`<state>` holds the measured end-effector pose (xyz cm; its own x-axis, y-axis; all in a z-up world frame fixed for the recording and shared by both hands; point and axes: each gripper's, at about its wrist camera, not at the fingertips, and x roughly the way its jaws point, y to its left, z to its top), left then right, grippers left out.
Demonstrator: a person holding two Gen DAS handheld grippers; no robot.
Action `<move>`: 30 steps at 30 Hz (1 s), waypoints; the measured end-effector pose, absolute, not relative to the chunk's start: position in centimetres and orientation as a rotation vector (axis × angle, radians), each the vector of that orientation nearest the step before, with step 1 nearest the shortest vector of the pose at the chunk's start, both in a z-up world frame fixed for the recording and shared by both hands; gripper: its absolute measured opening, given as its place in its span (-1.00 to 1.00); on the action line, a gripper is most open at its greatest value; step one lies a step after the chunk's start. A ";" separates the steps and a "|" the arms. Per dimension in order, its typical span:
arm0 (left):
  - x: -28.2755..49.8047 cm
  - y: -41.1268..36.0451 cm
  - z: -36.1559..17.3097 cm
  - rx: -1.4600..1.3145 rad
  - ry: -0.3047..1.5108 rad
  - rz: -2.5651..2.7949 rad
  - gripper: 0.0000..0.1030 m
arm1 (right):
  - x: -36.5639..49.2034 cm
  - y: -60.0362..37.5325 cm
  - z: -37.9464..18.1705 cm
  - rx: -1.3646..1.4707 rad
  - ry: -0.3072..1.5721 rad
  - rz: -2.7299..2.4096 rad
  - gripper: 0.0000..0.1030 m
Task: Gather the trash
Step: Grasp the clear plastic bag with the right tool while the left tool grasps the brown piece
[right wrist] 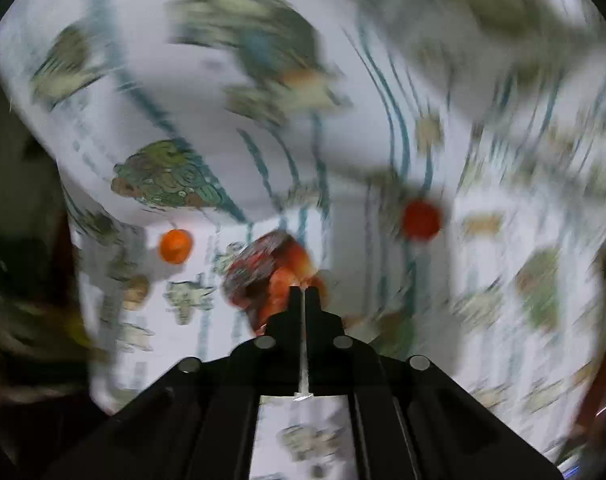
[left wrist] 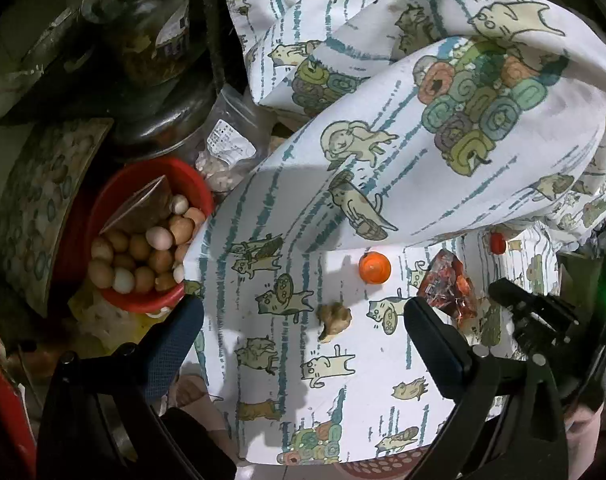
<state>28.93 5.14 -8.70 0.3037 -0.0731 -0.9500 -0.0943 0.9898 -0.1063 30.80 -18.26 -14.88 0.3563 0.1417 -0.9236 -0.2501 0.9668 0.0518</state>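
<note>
A cat-print cloth (left wrist: 263, 240) covers the table. On it lie an orange bottle cap (left wrist: 374, 268), a beige crumpled scrap (left wrist: 335, 318), a red snack wrapper (left wrist: 449, 284) and a red cap (left wrist: 498, 243). My left gripper (left wrist: 303, 320) is open, its fingers on either side of the scrap, just short of it. My right gripper (right wrist: 301, 292) is shut on the edge of the red wrapper (right wrist: 271, 280); it shows in the left wrist view (left wrist: 515, 304). The right wrist view is blurred; the orange cap (right wrist: 175, 245) and red cap (right wrist: 421, 220) show.
A red bowl (left wrist: 191, 176) of eggs stands left of the table edge. Jars (left wrist: 155, 20) and a plastic bag (left wrist: 227, 148) sit behind it. A raised fold of the cloth (left wrist: 443, 100) hangs over the far part of the table.
</note>
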 end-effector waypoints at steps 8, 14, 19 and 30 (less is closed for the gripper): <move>28.8 5.6 -9.4 -0.145 1.290 0.011 0.93 | 29.2 -14.1 -18.1 -0.397 1.174 0.263 0.60; 28.7 6.9 -9.9 -0.259 1.308 -0.047 0.89 | 29.8 -16.1 -18.5 -0.261 1.216 0.243 0.05; 29.2 5.4 -11.1 -0.218 1.327 -0.082 0.34 | 29.9 -17.8 -16.4 -0.164 1.227 0.259 -0.33; 29.7 2.9 -16.3 -0.235 1.460 -0.100 0.26 | 28.6 -20.6 -10.8 -0.024 1.180 0.293 -0.37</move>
